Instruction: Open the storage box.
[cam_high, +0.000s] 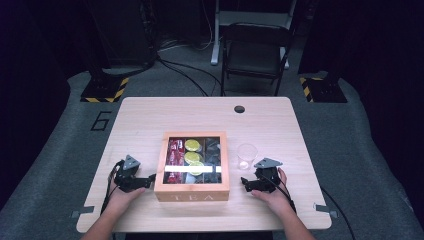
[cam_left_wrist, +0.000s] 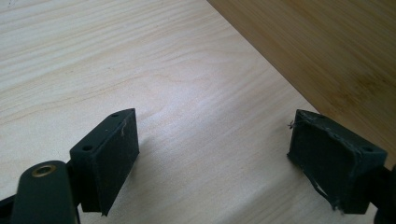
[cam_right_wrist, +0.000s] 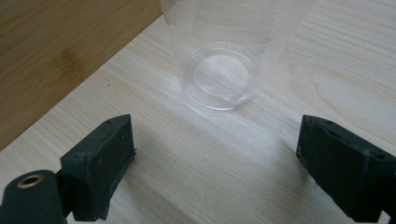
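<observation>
The left gripper rests low on the table just beside the left wall of the wooden tea box, its jaws spread wide with nothing between them — in the left gripper view only bare pale tabletop lies between the two black pads, and the box wall runs past on the far side of one pad without touching it. The right gripper sits on the other side of the box, just beside its right wall, and its jaws also stand wide apart and empty. In the right gripper view the clear plastic cup stands upright on the table just ahead of the open jaws, not touched by either pad, with the box's side off to one edge. From the high view the cup stands near the box's right wall, a little beyond the right gripper. The box front carries the carved word "TEA"; through its window lid show red packets, yellow round packets and dark ones — their print is too small to read. On the floor to the left of the table is a painted "6".
</observation>
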